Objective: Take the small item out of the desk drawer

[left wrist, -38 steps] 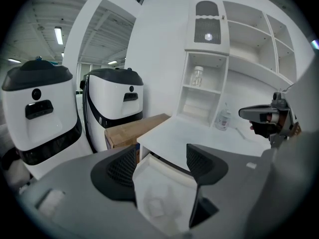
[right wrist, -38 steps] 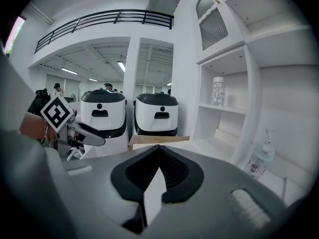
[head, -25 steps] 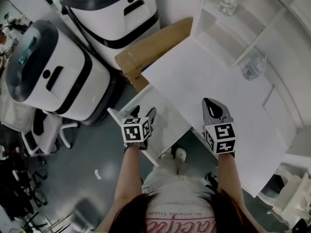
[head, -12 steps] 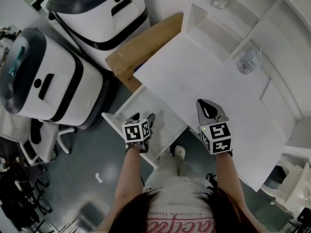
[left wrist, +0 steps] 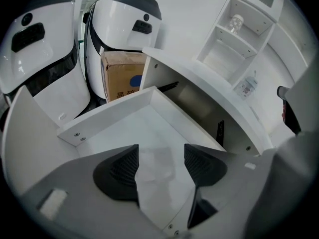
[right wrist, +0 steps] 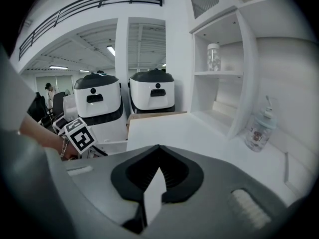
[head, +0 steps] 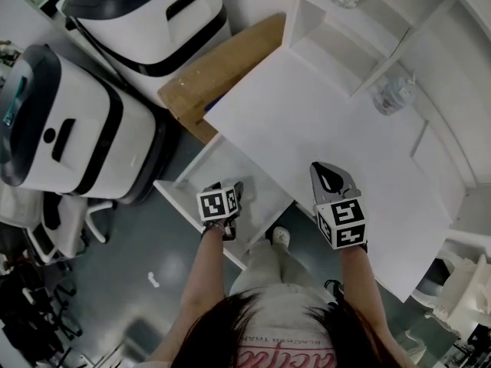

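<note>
1. The left tool (left wrist: 162, 152) hangs over the open drawer (left wrist: 107, 119), low and left of centre in the head view. Its jaws stand wide apart and are closing. The small item (left wrist: 158, 161), a faint pale patch on the drawer floor, lies in the gap with neither pad touching it.
2. The item looks thin and flat, so the pads may scrape the floor and meet on nothing, or push it away.
3. Lifting carelessly could knock the tool against the table (head: 330, 121) edge just above the drawer.
4. The right tool (right wrist: 158, 148) is empty with its jaws together, held over the table at lower right, and adds little risk.
5. The item's long axis seems to run along the gap, from mid-frame toward the bottom edge. I cannot tell which end leads.
</note>
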Tool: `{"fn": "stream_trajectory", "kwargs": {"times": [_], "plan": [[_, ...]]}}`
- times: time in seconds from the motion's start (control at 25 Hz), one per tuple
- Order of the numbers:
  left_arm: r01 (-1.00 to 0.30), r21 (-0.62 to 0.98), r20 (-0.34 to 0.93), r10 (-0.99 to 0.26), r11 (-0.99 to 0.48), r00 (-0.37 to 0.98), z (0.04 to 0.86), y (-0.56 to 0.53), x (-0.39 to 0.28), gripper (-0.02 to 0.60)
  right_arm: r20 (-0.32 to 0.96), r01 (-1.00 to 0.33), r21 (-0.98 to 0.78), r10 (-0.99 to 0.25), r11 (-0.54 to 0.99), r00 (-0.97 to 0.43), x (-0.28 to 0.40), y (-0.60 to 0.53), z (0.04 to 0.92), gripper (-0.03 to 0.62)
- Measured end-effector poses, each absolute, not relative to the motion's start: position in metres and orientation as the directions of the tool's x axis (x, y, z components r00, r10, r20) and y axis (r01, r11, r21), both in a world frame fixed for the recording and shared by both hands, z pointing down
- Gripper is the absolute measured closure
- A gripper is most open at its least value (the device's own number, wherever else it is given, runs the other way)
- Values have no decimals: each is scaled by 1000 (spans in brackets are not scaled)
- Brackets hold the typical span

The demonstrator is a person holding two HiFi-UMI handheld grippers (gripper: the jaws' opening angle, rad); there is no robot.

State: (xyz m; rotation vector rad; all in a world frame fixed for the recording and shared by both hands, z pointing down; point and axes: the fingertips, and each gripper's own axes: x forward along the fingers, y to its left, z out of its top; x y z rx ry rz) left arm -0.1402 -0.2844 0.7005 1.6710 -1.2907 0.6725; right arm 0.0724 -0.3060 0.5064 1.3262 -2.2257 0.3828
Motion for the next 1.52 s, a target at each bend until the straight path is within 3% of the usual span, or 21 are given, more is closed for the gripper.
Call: {"fn": "stream_trajectory", "kwargs": {"times": [0.16, 0.56, 1.08, 1.52], "plan": [[-952, 300, 850, -437, -55, 293, 714, -287, -142, 298, 575, -879, 27, -727, 476, -376, 73, -306, 511, 592], [-954, 296, 884, -363, -49, 293, 746, -284, -140, 296, 602, -877, 33, -710, 480, -366, 74, -305, 523, 592], [-992, 123, 951, -283, -13, 122, 788, -279, -167, 295, 628, -868, 45, -690, 494, -360, 76, -307, 538, 592], [-993, 115, 960, -254, -18, 115, 804, -275, -157, 313, 639, -865, 44, -679, 500, -361, 73, -304, 546, 592]]}}
